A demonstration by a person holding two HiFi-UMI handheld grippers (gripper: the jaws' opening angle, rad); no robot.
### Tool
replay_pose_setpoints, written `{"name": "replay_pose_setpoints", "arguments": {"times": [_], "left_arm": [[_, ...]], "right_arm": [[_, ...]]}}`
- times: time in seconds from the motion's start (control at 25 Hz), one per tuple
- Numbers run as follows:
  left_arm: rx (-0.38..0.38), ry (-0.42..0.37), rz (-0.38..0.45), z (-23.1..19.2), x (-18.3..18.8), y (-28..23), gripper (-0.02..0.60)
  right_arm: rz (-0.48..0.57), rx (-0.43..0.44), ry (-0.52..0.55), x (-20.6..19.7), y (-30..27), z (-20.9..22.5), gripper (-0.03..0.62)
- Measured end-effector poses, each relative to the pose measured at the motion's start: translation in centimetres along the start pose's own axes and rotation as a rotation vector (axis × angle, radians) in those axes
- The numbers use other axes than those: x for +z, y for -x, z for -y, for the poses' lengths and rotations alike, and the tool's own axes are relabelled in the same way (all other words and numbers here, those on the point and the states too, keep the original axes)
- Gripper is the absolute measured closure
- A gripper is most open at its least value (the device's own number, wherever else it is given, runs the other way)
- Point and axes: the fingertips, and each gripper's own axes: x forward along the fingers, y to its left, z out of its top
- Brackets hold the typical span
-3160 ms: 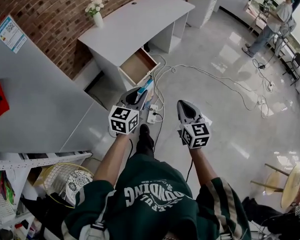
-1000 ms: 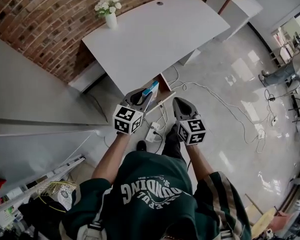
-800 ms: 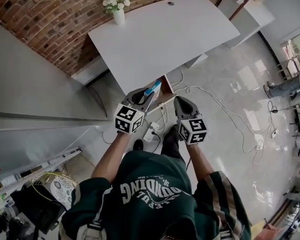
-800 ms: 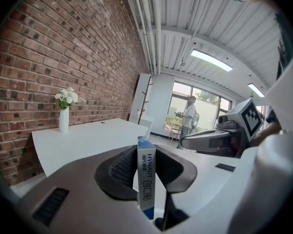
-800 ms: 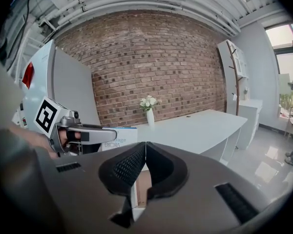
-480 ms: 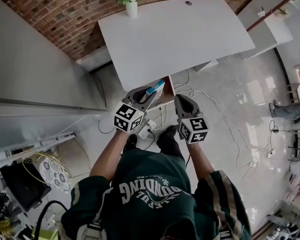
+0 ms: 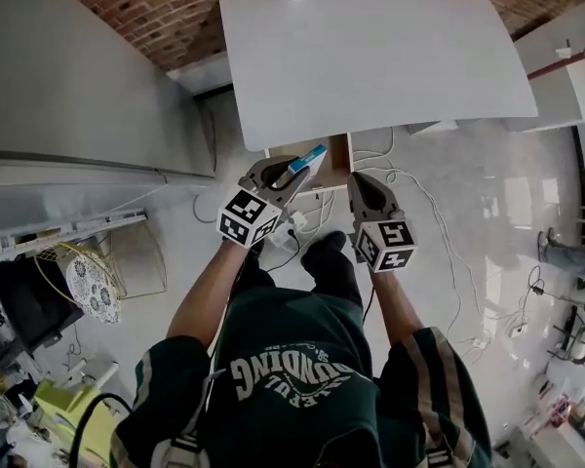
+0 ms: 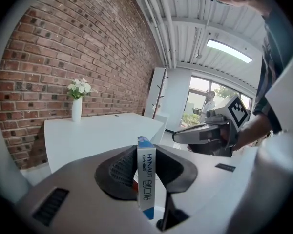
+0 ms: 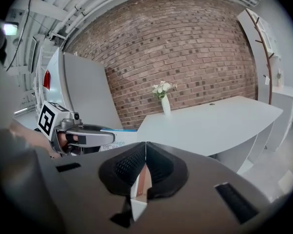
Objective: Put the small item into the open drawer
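Note:
My left gripper [image 7: 291, 170] is shut on a small white and blue box [image 7: 306, 159], which stands upright between the pads in the left gripper view [image 8: 146, 182]. It hangs over the near edge of the open wooden drawer [image 7: 333, 156] under the white desk [image 7: 370, 52]. My right gripper [image 7: 363, 185] is beside it to the right, jaws pressed together with nothing between them [image 9: 144, 156]. The right gripper view also shows the left gripper [image 9: 83, 135] with the box sticking out of it.
A white vase with flowers [image 8: 76, 101] stands at the desk's back by the brick wall [image 9: 195, 48]. A power strip and cables [image 7: 291, 230] lie on the floor below the drawer. A grey cabinet [image 7: 68, 76] is to the left, shelves with clutter [image 7: 39, 291] beyond.
The desk and drawer have come closer and now sit straight ahead. Both grippers have sunk a little toward the drawer, the box still held in the left one.

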Motion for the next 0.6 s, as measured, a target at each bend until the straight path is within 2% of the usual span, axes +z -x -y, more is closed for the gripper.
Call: {"name": "replay_pose_setpoints", "arguments": {"times": [0.28,0.6], "left_arm": [[0.014,0.031,-0.031,-0.1,-2.6,-1.2,0.486],[0.016,0.051,-0.058,-0.4,-5.1,-3.5,0.486]], "right_arm": [[-0.05,0.054,0.008,-1.8,-0.7,0.5,0.569],[-0.1,0.071,-0.001,-3.9,-1.0,2.0,0.569]]}}
